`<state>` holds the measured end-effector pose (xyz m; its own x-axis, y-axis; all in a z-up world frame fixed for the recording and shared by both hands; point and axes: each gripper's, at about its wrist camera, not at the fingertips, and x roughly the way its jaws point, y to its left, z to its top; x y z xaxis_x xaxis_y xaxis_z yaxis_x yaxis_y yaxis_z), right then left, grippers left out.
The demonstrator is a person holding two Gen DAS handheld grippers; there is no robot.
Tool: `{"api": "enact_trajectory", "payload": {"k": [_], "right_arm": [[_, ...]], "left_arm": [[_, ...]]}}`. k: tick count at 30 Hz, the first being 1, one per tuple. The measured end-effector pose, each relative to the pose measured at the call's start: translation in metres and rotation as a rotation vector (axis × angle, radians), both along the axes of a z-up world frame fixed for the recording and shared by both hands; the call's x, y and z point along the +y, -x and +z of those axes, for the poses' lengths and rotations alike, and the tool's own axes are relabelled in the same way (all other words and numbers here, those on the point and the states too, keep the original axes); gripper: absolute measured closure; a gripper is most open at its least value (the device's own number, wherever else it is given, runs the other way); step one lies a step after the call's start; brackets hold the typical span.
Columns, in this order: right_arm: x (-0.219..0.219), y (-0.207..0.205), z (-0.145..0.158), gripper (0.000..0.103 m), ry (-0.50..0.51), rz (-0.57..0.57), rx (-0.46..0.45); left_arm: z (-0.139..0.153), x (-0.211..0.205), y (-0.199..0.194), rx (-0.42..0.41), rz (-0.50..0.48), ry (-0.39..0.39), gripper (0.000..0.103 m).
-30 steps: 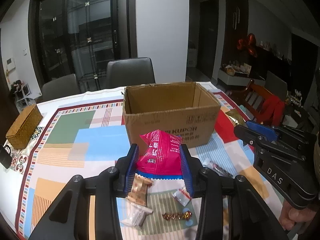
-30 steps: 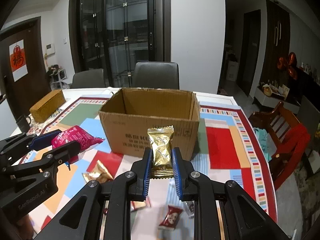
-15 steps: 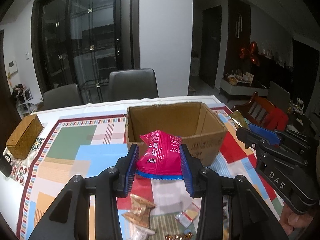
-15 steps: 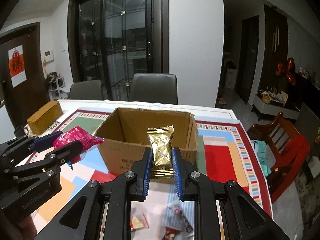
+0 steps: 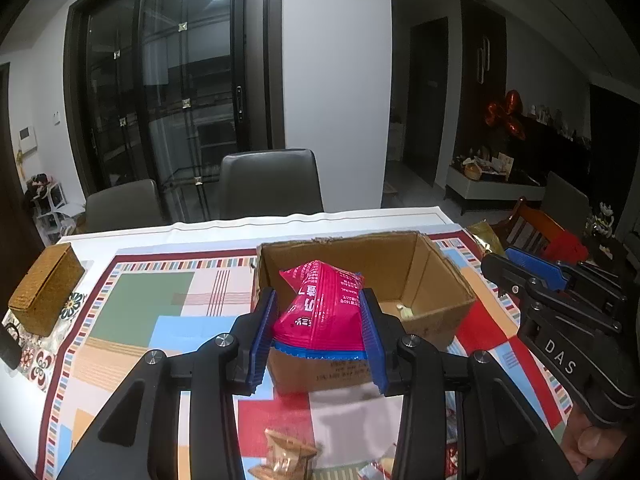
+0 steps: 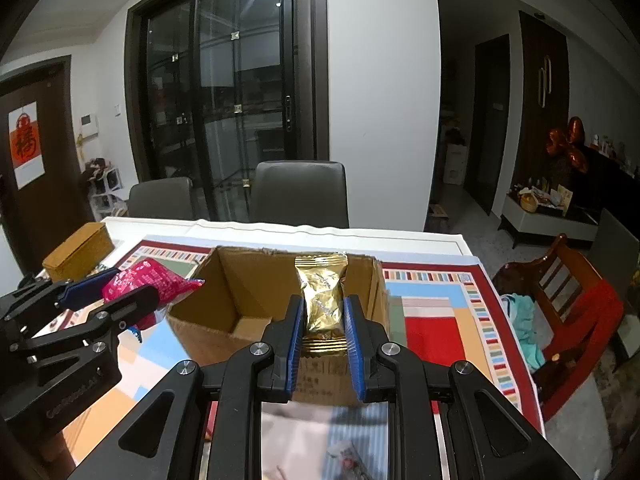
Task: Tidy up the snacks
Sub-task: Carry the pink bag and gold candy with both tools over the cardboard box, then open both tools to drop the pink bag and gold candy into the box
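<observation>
Both packets lifted and poised at the cardboard box, drop-off step in hand.

The left gripper has its jaws clamped on the pink snack bag, held up at the box's near wall toward 7 o'clock. The right gripper has its jaws pinched on the gold packet, near the 5 o'clock corner. Next, I judge, each must advance over the opening before letting go; loose snacks remain on the surface.

woven box, grey chairs, patterned tablecloth
</observation>
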<state>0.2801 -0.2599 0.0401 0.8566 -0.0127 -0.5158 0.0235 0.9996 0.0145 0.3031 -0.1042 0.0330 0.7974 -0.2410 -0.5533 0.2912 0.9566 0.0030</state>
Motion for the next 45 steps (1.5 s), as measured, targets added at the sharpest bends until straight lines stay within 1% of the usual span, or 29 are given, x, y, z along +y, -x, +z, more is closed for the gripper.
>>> {"api": "enact_trajectory", "payload": {"k": [5, 8, 12, 20, 27, 29, 30, 31, 33, 34, 35, 37, 40, 45], "right_arm": [[-0.003, -0.019, -0.002, 0.081, -0.009, -0.004, 0.003], [-0.004, -0.027, -0.003, 0.081, -0.011, -0.002, 0.006], [-0.006, -0.039, -0.008, 0.081, -0.013, 0.003, 0.016], [-0.009, -0.06, -0.021, 0.081, -0.017, 0.006, 0.047], [-0.01, -0.077, -0.031, 0.08, -0.018, 0.011, 0.073], [-0.009, -0.08, -0.031, 0.069, -0.018, 0.019, 0.079], [-0.009, -0.08, -0.031, 0.056, -0.014, 0.015, 0.077], [-0.008, -0.079, -0.031, 0.049, -0.009, 0.009, 0.072], [-0.007, -0.078, -0.03, 0.049, 0.005, 0.003, 0.063], [-0.007, -0.077, -0.03, 0.049, 0.01, 0.001, 0.062], [-0.006, -0.076, -0.029, 0.048, 0.013, -0.003, 0.061], [-0.006, -0.075, -0.028, 0.044, 0.013, -0.009, 0.06], [-0.004, -0.071, -0.025, 0.042, 0.014, -0.017, 0.052], [-0.005, -0.062, -0.02, 0.041, 0.01, -0.038, 0.041]], "left_arm": [[-0.003, -0.003, -0.018, -0.004, 0.004, 0.001, 0.063], [-0.003, -0.007, -0.028, -0.024, 0.012, 0.0, 0.063], [-0.007, -0.011, -0.043, -0.024, 0.014, 0.006, 0.063], [-0.021, -0.016, -0.067, 0.0, 0.016, 0.005, 0.062], [-0.03, -0.02, -0.075, 0.018, -0.007, 0.013, 0.061], [-0.032, -0.021, -0.077, 0.026, -0.009, 0.009, 0.052], [-0.032, -0.02, -0.077, 0.03, -0.003, 0.007, 0.051], [-0.033, -0.019, -0.078, 0.033, 0.003, 0.005, 0.05], [-0.032, -0.017, -0.079, 0.038, 0.013, 0.004, 0.045], [-0.032, -0.016, -0.079, 0.037, 0.021, 0.002, 0.039], [-0.031, -0.014, -0.079, 0.033, 0.032, 0.002, 0.036], [-0.03, -0.011, -0.077, 0.03, 0.043, 0.005, 0.034], [-0.028, -0.007, -0.075, 0.022, 0.069, -0.001, 0.025], [-0.025, 0.001, -0.066, 0.015, 0.092, -0.008, 0.024]]}}
